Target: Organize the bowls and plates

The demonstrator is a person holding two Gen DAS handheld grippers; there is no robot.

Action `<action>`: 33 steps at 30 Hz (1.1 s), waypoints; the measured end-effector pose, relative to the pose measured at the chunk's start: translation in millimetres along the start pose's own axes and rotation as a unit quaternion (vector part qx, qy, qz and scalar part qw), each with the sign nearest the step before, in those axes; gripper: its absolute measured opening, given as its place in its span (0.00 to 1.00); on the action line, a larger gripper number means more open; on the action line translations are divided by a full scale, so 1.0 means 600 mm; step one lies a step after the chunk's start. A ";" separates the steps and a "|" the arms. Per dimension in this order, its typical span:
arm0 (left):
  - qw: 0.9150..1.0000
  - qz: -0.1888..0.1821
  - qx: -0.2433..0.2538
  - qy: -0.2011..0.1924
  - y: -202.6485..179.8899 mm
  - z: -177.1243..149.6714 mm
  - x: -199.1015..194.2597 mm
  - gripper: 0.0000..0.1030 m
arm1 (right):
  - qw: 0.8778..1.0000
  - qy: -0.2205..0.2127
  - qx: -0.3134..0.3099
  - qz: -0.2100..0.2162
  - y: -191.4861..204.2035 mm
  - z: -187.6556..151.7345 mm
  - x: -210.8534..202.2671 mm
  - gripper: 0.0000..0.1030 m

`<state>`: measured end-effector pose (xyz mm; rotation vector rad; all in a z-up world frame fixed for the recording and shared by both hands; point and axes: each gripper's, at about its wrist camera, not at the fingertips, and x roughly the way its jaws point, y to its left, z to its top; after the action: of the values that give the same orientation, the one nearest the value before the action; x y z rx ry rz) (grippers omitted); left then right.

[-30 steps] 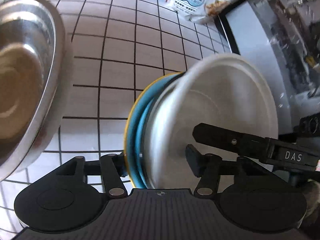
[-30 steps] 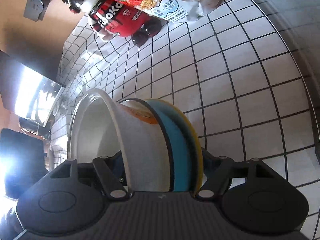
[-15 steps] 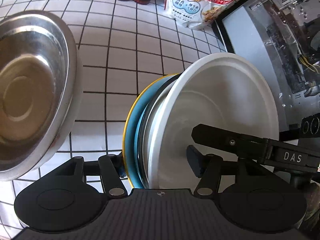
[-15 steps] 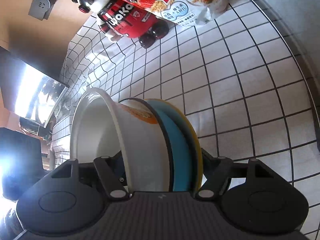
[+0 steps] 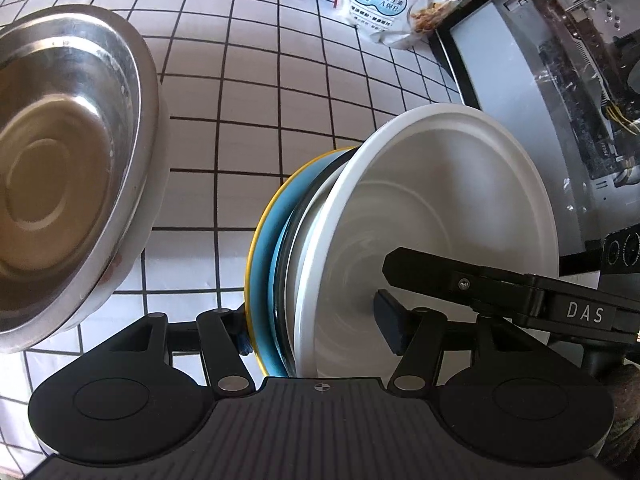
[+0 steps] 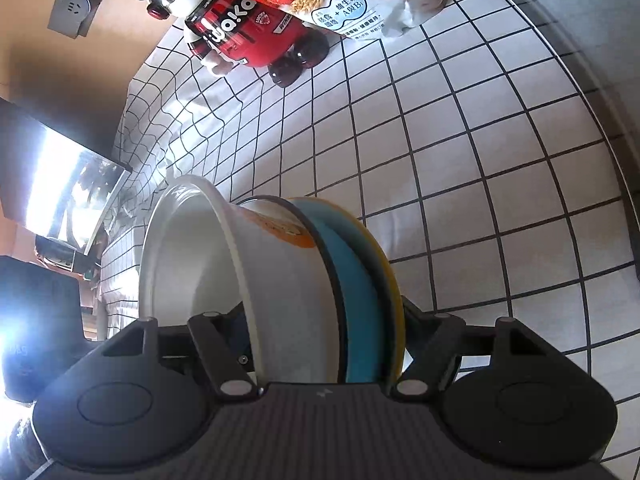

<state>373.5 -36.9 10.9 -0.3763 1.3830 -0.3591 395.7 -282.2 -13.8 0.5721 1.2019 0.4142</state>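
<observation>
Here a nested stack of dishes is held on edge above the checked tablecloth (image 5: 280,112): a white bowl (image 5: 452,208) innermost, a blue plate (image 5: 276,256) and a yellow plate (image 5: 256,248) behind it. The left gripper (image 5: 316,328) is clamped across the stack, one finger behind the yellow plate and the other inside the white bowl. The right gripper (image 6: 326,344) is likewise closed on the same stack, as the right wrist view shows. A steel bowl (image 5: 60,176) rests just beside the stack, apart from it. The step in hand is judged to be the carrying of the gathered stack. Next, the stack probably has to be levelled and set down, perhaps into the steel bowl; both grips must be kept matched so that no plate slips out.
</observation>
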 end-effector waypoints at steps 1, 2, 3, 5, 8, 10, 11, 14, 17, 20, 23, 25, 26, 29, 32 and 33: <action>1.000 0.000 0.000 0.000 0.000 0.000 0.000 0.62 | 1.000 0.000 0.001 -0.001 0.001 0.001 0.000 0.70; 1.000 -0.001 0.000 -0.001 -0.001 0.001 0.000 0.62 | 1.000 0.000 0.001 -0.003 0.002 0.002 -0.001 0.70; 1.000 -0.002 -0.001 -0.001 -0.001 0.001 0.000 0.62 | 1.000 0.000 0.002 -0.004 0.002 0.002 0.000 0.70; 1.000 -0.002 -0.001 -0.001 -0.002 0.001 0.000 0.62 | 1.000 0.002 0.004 -0.005 0.001 0.003 0.000 0.70; 1.000 -0.003 0.001 -0.003 -0.002 0.001 -0.002 0.62 | 1.000 0.004 0.002 -0.006 0.003 0.002 -0.001 0.70; 1.000 -0.004 0.002 -0.005 -0.003 0.001 -0.005 0.62 | 1.000 0.003 0.001 -0.007 0.004 0.002 -0.003 0.70; 1.000 -0.005 0.003 -0.006 -0.003 0.002 -0.006 0.62 | 1.000 0.001 0.001 -0.008 0.006 0.003 -0.005 0.70; 1.000 -0.007 0.004 -0.012 -0.007 0.005 -0.013 0.62 | 1.000 -0.003 -0.001 -0.009 0.011 0.008 -0.010 0.70; 1.000 -0.006 0.013 -0.018 -0.014 0.010 -0.023 0.62 | 1.000 -0.006 -0.004 -0.013 0.021 0.014 -0.018 0.70; 0.999 -0.008 0.020 -0.026 -0.020 0.018 -0.037 0.63 | 1.000 -0.012 -0.010 -0.015 0.035 0.023 -0.028 0.70; 0.999 -0.012 0.026 -0.042 -0.023 0.027 -0.058 0.63 | 0.999 -0.019 -0.023 -0.015 0.053 0.034 -0.039 0.70; 0.998 -0.014 0.027 -0.052 -0.021 0.033 -0.073 0.63 | 0.999 -0.024 -0.034 -0.015 0.071 0.042 -0.045 0.70; 0.998 -0.014 0.028 -0.058 -0.020 0.037 -0.083 0.63 | 0.999 -0.026 -0.040 -0.014 0.081 0.046 -0.047 0.70; 0.996 -0.011 0.030 -0.078 -0.011 0.046 -0.117 0.63 | 0.997 -0.028 -0.064 -0.009 0.119 0.059 -0.047 0.70; 0.995 0.000 0.030 -0.096 0.006 0.057 -0.154 0.63 | 0.996 -0.026 -0.090 0.003 0.161 0.072 -0.035 0.70; 0.994 0.005 0.027 -0.103 0.013 0.061 -0.167 0.63 | 0.995 -0.024 -0.098 0.009 0.176 0.077 -0.028 0.70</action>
<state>394.7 17.8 100.2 -0.3523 1.1720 -0.3388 433.8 -218.0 75.3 0.4220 1.0955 0.5246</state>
